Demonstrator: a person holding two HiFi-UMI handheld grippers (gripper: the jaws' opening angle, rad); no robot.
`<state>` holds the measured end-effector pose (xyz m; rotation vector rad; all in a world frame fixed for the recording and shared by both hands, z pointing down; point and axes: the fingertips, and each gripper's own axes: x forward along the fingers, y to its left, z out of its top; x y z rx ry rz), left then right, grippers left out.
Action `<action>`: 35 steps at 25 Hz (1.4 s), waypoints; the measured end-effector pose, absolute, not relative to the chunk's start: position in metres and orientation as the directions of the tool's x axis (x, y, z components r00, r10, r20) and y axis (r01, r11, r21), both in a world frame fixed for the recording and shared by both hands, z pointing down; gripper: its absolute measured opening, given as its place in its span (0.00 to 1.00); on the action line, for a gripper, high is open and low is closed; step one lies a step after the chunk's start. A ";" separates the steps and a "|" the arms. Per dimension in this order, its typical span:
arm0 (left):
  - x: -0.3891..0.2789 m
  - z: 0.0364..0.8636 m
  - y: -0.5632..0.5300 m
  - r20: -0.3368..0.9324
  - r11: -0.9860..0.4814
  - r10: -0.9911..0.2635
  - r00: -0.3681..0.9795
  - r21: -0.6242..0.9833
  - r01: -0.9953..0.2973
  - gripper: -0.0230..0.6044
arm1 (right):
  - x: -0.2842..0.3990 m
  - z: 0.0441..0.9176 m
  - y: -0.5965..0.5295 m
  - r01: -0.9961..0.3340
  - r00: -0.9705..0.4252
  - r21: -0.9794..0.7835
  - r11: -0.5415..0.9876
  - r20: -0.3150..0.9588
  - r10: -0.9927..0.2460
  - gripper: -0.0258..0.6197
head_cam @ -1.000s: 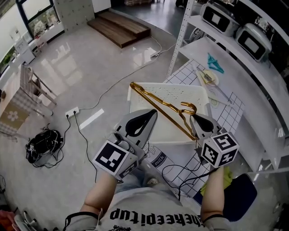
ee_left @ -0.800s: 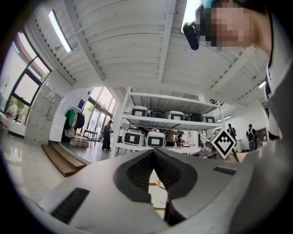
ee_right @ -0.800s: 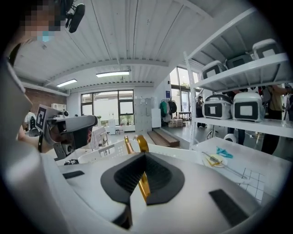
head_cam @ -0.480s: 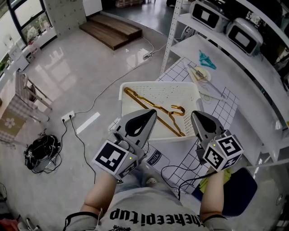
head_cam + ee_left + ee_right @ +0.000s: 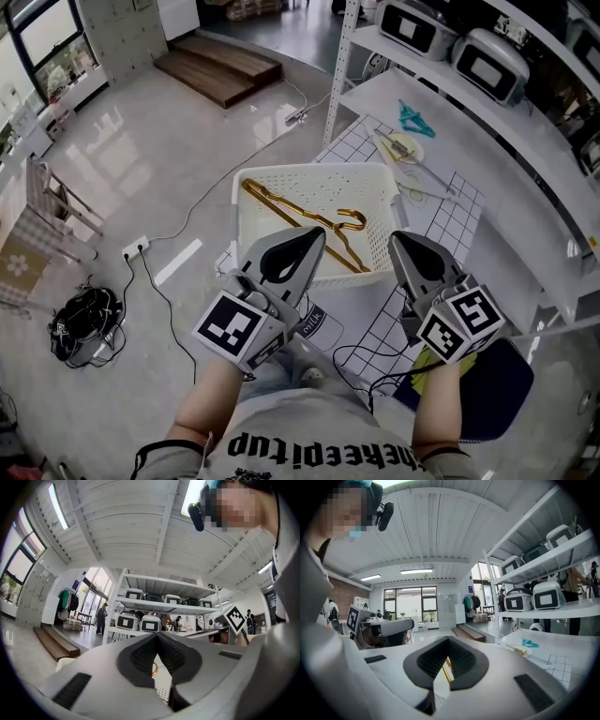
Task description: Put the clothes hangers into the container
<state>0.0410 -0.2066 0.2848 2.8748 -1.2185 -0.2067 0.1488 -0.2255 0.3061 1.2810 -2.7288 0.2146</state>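
A gold wire hanger (image 5: 298, 217) lies slantwise inside the white perforated basket (image 5: 309, 170) on the checked mat. My left gripper (image 5: 312, 236) sits at the basket's near edge, shut and holding nothing. My right gripper (image 5: 397, 240) is at the basket's near right corner, also shut and holding nothing. In the left gripper view the jaws (image 5: 157, 633) meet at the tips, with a bit of the gold hanger (image 5: 153, 669) showing below. In the right gripper view the shut jaws (image 5: 448, 638) frame a strip of the hanger (image 5: 447, 670).
A teal hanger-like thing (image 5: 410, 119) and a small plate (image 5: 398, 147) lie on the white shelf at the right. Shelf posts (image 5: 336, 84) rise behind the basket. A blue stool (image 5: 473, 398) stands by my right arm. Cables (image 5: 80, 323) lie on the floor at the left.
The gold hanger was raised over the basket at my right gripper's tip; it now lies inside the basket. Both grippers have drawn back toward me.
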 end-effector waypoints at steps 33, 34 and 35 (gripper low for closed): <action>0.092 0.277 -0.173 -0.120 -0.750 -0.660 0.742 0.040 -0.660 0.07 | 0.172 0.274 -0.172 -0.779 -0.627 -0.057 0.625 0.050 -0.777 0.06; 0.092 0.277 -0.172 -0.120 -0.749 -0.660 0.742 0.039 -0.661 0.07 | 0.172 0.274 -0.171 -0.778 -0.628 -0.057 0.625 0.048 -0.777 0.06; 0.092 0.277 -0.172 -0.120 -0.749 -0.661 0.741 0.038 -0.662 0.07 | 0.172 0.274 -0.171 -0.778 -0.628 -0.058 0.626 0.047 -0.777 0.06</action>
